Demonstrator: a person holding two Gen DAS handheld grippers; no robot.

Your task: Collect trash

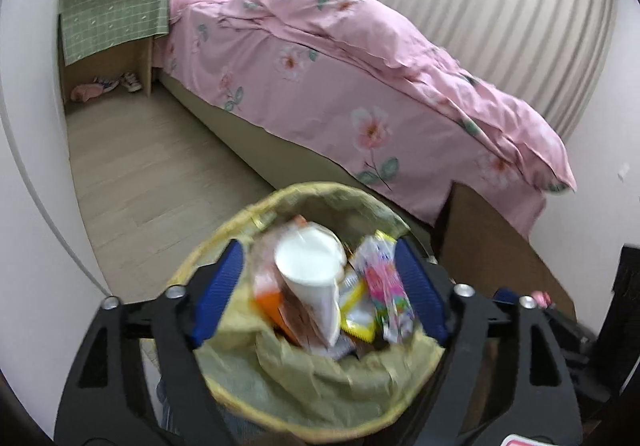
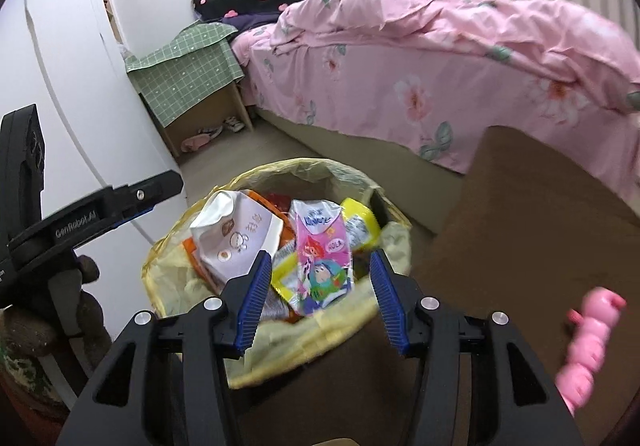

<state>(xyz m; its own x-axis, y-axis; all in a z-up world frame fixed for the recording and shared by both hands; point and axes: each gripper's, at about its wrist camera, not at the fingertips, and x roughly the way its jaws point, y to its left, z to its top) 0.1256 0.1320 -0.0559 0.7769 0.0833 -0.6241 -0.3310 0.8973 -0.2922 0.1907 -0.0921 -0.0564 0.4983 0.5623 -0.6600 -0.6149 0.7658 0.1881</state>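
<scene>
A bin lined with a yellow bag [image 1: 320, 386] [image 2: 192, 262] sits on the floor by the bed, filled with trash: a white paper cup [image 1: 310, 266] [image 2: 236, 238], a pink cartoon wrapper [image 1: 388, 290] [image 2: 324, 250], a yellow packet [image 1: 358, 310] [image 2: 360, 221] and an orange packet [image 1: 268, 302]. My left gripper [image 1: 320, 290] is open right above the bin, fingers either side of the trash. My right gripper [image 2: 318, 298] is open over the bin's near rim and holds nothing. The left gripper also shows in the right wrist view [image 2: 156, 191], at the left.
A bed with a pink floral quilt [image 1: 340, 77] [image 2: 420, 57] runs along the right. A brown table [image 2: 520, 246] [image 1: 492, 246] stands right of the bin, with a pink toy [image 2: 588, 342] on it. A nightstand under green cloth [image 1: 108, 17] [image 2: 188, 77] stands at the far wall, shoes beneath.
</scene>
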